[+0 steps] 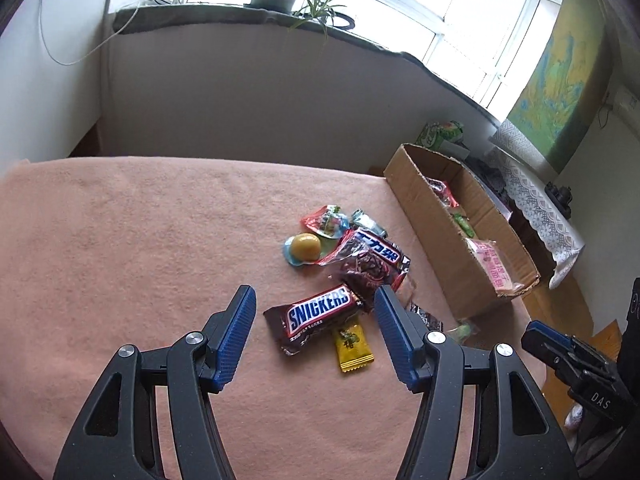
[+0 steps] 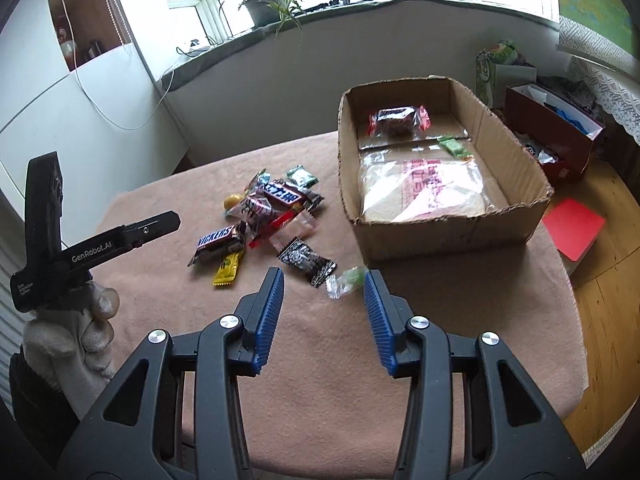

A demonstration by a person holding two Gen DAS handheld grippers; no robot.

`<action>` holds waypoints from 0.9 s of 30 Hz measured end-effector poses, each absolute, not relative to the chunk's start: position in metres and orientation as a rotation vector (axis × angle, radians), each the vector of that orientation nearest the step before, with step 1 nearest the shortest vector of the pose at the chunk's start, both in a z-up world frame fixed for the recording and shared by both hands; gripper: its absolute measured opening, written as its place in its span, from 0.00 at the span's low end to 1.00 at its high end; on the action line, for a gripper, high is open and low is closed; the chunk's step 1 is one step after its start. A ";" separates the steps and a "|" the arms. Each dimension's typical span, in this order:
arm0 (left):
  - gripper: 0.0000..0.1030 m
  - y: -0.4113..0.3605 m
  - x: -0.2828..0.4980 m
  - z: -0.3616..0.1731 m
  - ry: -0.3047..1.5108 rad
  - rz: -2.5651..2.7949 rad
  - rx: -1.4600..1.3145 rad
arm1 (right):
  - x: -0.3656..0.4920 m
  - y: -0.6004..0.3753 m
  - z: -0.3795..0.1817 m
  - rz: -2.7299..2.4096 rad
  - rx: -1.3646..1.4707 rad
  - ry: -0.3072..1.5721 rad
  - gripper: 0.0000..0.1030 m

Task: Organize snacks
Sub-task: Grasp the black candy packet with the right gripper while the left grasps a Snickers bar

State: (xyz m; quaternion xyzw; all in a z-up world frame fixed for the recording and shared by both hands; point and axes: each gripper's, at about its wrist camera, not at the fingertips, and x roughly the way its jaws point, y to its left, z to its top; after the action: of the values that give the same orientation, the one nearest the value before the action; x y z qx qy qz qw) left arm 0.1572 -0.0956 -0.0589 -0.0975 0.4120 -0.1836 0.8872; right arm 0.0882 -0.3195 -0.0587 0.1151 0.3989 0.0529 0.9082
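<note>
A heap of snacks lies on the pink tablecloth: a Snickers bar, a yellow candy, a black packet, a yellow jelly cup and a red bar with blue label. My left gripper hovers open over the Snickers, not touching it. My right gripper is open above the cloth; a green candy in clear wrap lies just ahead of its right finger. The cardboard box to the right holds a red-wrapped snack, a green candy and a large clear bag.
A gloved hand carries the left gripper at the left of the right wrist view. Beyond the table's right edge sit a red box of items and a red card on the wooden floor. A potted plant stands on the windowsill.
</note>
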 end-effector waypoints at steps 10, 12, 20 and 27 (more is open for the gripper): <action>0.59 -0.117 0.171 -0.079 0.890 -0.416 -0.079 | 0.112 -0.282 -0.073 0.173 0.135 0.869 0.42; 0.59 -0.121 0.171 -0.083 0.890 -0.414 -0.036 | 0.119 -0.276 -0.076 0.184 0.111 0.874 0.42; 0.59 -0.124 0.174 -0.091 0.876 -0.411 0.057 | 0.153 -0.267 -0.095 0.185 0.064 0.925 0.42; 0.59 -0.136 0.180 -0.098 0.872 -0.438 0.135 | 0.171 -0.255 -0.111 0.155 -0.021 0.946 0.42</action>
State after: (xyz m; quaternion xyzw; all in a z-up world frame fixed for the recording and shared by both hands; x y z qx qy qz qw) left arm 0.1800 -0.1364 -0.0985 0.0648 0.4188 -0.2104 0.8810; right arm 0.1713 -0.2547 -0.1110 -0.0101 0.4552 0.0745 0.8872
